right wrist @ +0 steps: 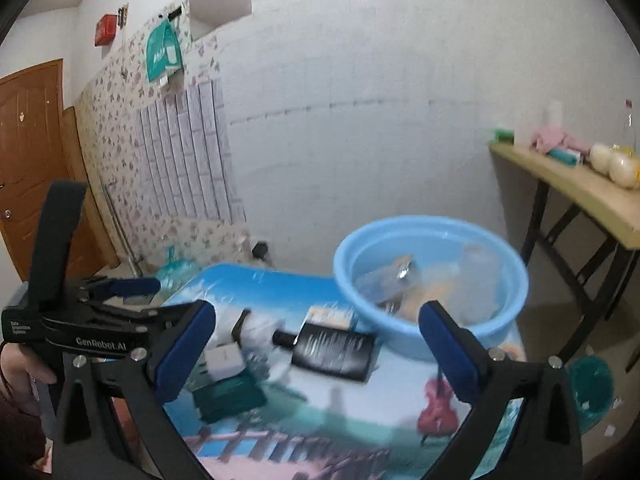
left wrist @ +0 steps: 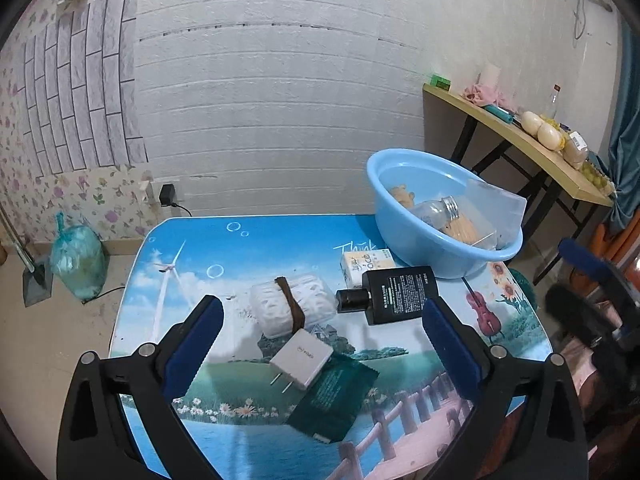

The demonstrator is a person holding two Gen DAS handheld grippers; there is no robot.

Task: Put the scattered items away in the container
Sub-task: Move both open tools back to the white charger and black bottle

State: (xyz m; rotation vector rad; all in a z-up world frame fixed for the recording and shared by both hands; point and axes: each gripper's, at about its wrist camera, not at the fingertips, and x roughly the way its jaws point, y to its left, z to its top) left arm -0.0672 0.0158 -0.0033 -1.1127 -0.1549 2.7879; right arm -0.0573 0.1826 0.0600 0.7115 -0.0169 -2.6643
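Observation:
A light blue basin [left wrist: 404,248] stands at the table's far right and holds a clear bottle [left wrist: 434,210] and a clear bag. It also shows in the right wrist view [right wrist: 400,340]. On the table lie a black bottle [left wrist: 396,294], a small yellow-white box [left wrist: 366,266], a white textured pack with a brown band [left wrist: 292,308], a white charger [left wrist: 302,358] and a dark green packet [left wrist: 334,398]. My left gripper [left wrist: 324,332] is open and empty above the charger. My right gripper [right wrist: 316,344] is open and empty, above the black bottle [right wrist: 334,348]. The left gripper's body [right wrist: 104,320] shows at the left.
The table [left wrist: 224,248] has a printed landscape top. A wooden side table [left wrist: 520,148] with clutter stands at the right. A teal bag [left wrist: 78,258] sits on the floor by the wall. A chair with dark items [left wrist: 592,300] is at the right edge.

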